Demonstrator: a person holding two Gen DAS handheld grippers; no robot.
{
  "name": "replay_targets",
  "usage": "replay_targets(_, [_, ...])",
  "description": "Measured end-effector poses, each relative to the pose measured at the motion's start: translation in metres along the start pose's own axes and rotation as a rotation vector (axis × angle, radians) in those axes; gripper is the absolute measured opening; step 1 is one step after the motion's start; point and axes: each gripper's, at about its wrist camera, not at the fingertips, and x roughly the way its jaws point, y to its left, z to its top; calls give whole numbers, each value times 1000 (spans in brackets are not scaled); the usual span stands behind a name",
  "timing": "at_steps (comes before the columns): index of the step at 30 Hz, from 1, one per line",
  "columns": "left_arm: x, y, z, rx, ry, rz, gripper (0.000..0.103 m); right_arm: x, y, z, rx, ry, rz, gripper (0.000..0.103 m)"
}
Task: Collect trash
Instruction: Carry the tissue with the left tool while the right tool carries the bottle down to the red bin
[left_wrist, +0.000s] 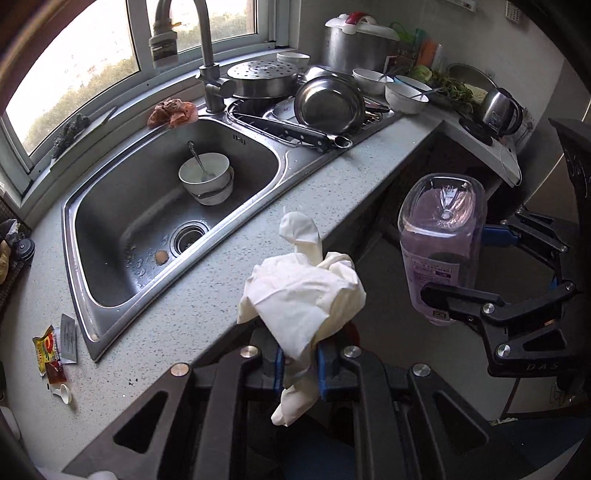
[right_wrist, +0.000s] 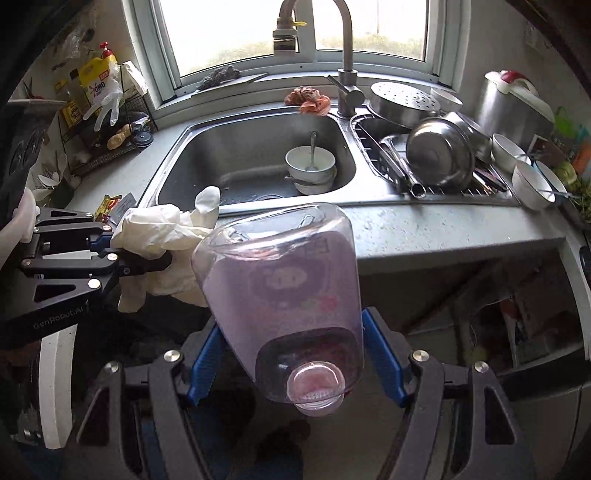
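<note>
Glove (left_wrist: 301, 291), seemingly latex, in left hand-held gripper (left_wrist: 300, 363); bottle (right_wrist: 284, 291) in right (right_wrist: 295, 354).

Two stacked bowls (left_wrist: 205, 177) are sitting in the sink (left_wrist: 110, 236). Three white bowls (left_wrist: 404, 96) are standing at the counter's (left_wrist: 258, 236) far right end. One glove (left_wrist: 299, 291) and one bottle (left_wrist: 439, 236) are showing.

Between the left jaws, the glove (left_wrist: 295, 291) looks like thin matt cream rubber, crumpled. Between the right jaws, the bottle (right_wrist: 284, 295) is clear glossy plastic. Beyond both, the sink (left_wrist: 110, 206) is brushed steel; the counter (left_wrist: 229, 266) is speckled stone.
</note>
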Motion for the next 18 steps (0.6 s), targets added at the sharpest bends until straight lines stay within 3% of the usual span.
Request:
replay_targets(8, [77, -39, -19, 66, 117, -52, 12, 34, -35, -47, 96, 36, -70, 70])
replay_targets(14, [157, -50, -45, 79, 197, -87, 12, 94, -58, -88, 221, 111, -68, 70])
replay_targets(18, [216, -56, -68, 76, 230, -131, 12, 129, -69, -119, 260, 111, -91, 70])
